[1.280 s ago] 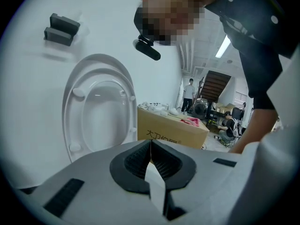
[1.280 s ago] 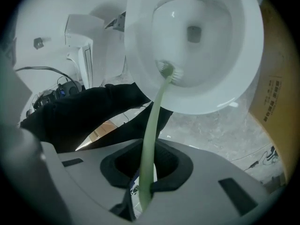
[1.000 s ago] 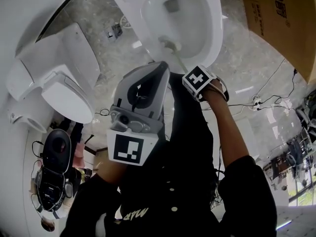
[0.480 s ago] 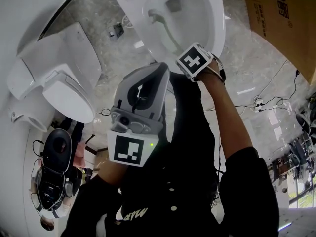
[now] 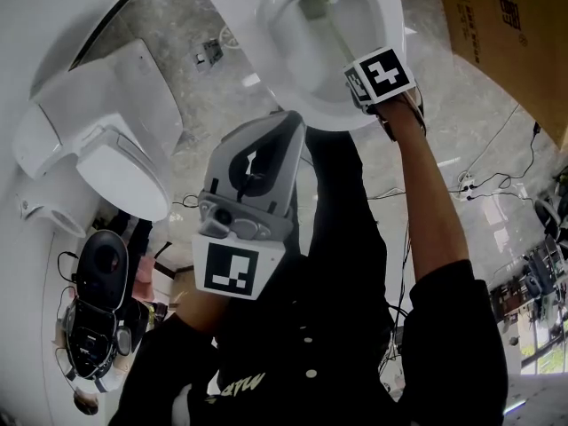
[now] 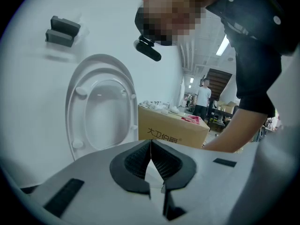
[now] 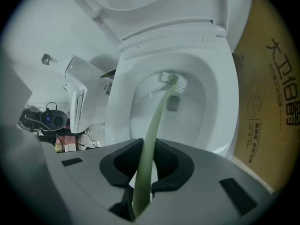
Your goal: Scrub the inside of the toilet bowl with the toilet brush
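scrub in progress | right gripper [image 7: 143, 172] clamped on toilet brush [image 7: 157, 118] handle, bristles against toilet bowl [image 7: 224, 107] far wall | left gripper [image 6: 151, 165] jaws closed together, holding nothing | tip imo: firm squeeze, short sweeps round the wall, don't let handle twist

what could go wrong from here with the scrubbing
The right hand-held gripper grips the toilet brush far down its long thin handle, so pressing hard could twist it or let it slip in the jaws. The brush head is on the back wall of the toilet bowl; a fast stroke might flick water out toward the cardboard box.
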Motion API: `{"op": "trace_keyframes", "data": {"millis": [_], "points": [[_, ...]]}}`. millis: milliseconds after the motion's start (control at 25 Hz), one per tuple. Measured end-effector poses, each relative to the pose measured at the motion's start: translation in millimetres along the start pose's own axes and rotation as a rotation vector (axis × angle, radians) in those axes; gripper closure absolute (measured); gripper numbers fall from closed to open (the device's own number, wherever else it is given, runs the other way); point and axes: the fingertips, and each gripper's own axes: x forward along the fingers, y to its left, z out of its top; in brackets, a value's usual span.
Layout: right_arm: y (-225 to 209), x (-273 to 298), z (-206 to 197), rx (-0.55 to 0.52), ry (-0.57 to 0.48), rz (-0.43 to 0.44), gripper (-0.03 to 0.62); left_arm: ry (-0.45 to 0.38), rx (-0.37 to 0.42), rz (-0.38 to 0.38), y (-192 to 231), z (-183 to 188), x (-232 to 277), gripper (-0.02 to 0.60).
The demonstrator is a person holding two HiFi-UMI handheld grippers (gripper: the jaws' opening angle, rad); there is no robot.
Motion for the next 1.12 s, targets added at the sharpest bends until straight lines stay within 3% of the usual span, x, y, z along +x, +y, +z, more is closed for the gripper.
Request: {"op": "trace_keyframes", "data": {"millis": [160, 400, 640, 1120], "points": [[0, 2, -10, 0.014, -0.007, -0.002, 0.516, 0.000, 0.001, -0.007, -3, 0, 0, 0.557], [4, 28, -45, -0.044, 0.080, -0.016, 0.516, -0.002, -0.016, -0.003, -2, 0, 3, 0.557], [-2, 60, -32, -0.119, 0.115, -0.031, 0.516, 0.006, -0.031, 0.010, 1, -12, 9, 0.557], [-35, 60, -53, -0.013, 0.175, -0.078, 0.517, 0.018, -0.033, -0.015, -8, -25, 18, 0.557]]}}
